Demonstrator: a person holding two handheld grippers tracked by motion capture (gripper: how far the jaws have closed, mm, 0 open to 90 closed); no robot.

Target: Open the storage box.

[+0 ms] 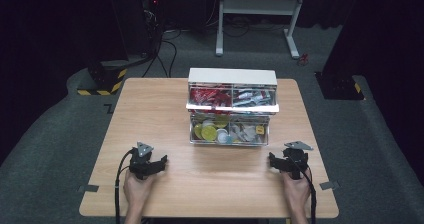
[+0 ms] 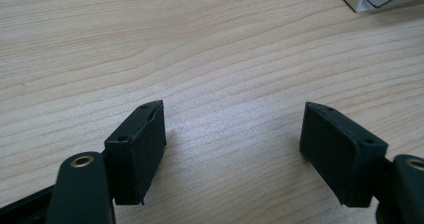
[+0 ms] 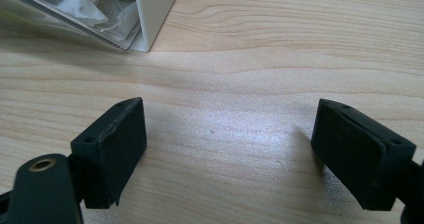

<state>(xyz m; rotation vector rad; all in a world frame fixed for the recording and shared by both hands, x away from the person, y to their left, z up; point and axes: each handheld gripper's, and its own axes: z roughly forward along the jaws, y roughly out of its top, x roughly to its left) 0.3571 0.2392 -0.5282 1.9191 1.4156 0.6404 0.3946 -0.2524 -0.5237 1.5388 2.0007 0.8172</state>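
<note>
Each tool black: left tool [image 1: 161,162], right tool [image 1: 273,160]. Grey three-cornered plate on top, black trailing cable, brass-ringed screw holes. Forearms bare, unsleeved.

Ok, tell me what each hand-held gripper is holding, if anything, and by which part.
Nothing is held. The left hand-held gripper and the right hand-held gripper both rest on the wooden table with jaws open and bare wood between them, apart from the drawer organizer.

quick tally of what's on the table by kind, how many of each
drawer organizer: 1, with both its drawers pulled open
left gripper and right gripper, both open and empty: 2
total: 3
</note>
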